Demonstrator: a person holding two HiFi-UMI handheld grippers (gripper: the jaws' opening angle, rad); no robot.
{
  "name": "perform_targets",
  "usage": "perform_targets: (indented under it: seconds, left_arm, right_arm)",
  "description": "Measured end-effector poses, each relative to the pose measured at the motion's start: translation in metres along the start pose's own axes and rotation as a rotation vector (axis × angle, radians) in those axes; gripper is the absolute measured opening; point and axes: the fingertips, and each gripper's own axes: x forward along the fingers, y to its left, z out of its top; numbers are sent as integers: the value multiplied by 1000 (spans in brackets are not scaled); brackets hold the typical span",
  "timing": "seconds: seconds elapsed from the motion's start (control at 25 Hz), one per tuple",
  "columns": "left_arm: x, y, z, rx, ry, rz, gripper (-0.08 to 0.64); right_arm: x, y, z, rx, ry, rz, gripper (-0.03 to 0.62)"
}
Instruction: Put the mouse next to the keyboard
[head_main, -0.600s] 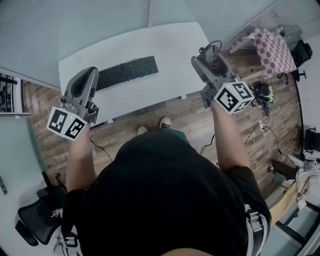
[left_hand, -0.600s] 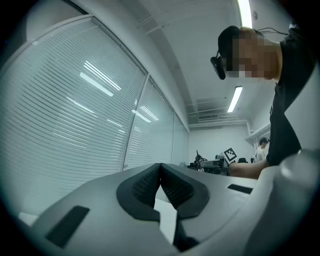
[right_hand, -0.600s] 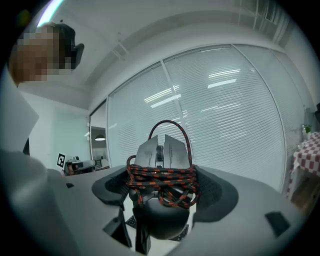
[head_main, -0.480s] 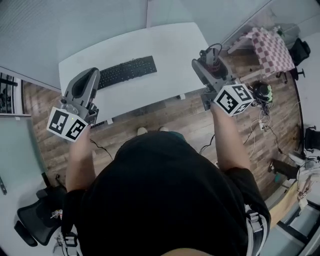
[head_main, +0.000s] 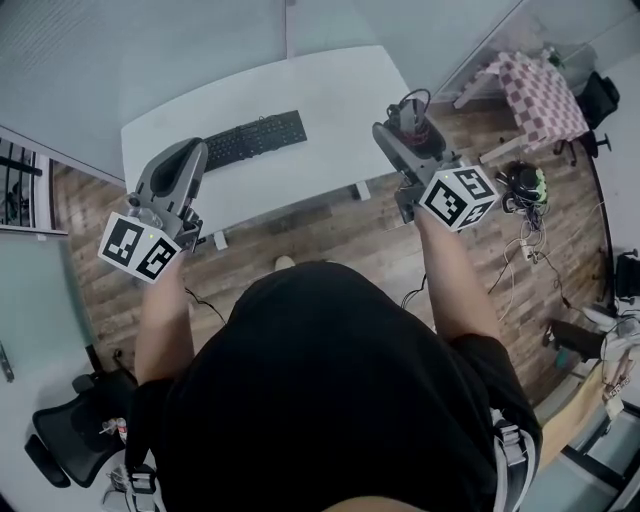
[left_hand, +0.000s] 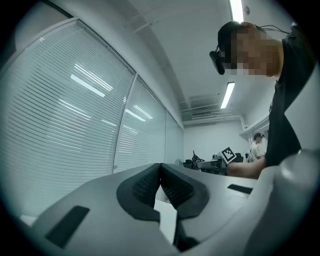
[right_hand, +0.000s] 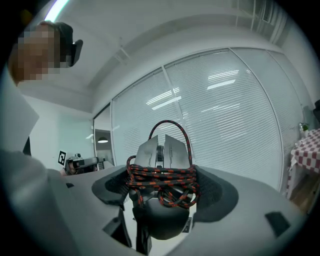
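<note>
A black keyboard lies on the white table, left of its middle. My right gripper hovers level off the table's right end, shut on a grey and black mouse. In the right gripper view the mouse sits upright between the wide-set pads, and its red-black braided cable is wound round its body. My left gripper hangs over the table's front left corner, just left of the keyboard. Its jaws are shut with the ribbed pads touching and nothing between them.
The table stands against a glass wall with blinds. A small table with a checked cloth stands at the right. Cables and a power strip lie on the wooden floor. An office chair is at the lower left.
The person has edged a little closer to the table, and the shoes have nearly gone from view. Both grippers drifted slightly; the mouse stays held.
</note>
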Motion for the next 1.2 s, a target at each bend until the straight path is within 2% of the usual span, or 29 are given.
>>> perform_targets:
  seconds: [0.52,0.64,0.8,0.92,1.2]
  left_arm:
    - [-7,-11,-1,-4,3,-13,23]
    - [-4,-6,0,-3,3,-22,23]
    - [-7,-4,8,24,-37,-54,23]
    - [-5,1,7,59,-20,-30,23]
    - [4,16,14,48,-19,-36,23]
  right_arm:
    - [-3,-2,-2,42,-6,12,405]
    - [1,-5,-2,45,-5,8,405]
    - [8,-5,-3,45,-5,4,405]
    - [11,-6,-2,38,-14,3,405]
    - [16,-18,7,26,-12,-13,405]
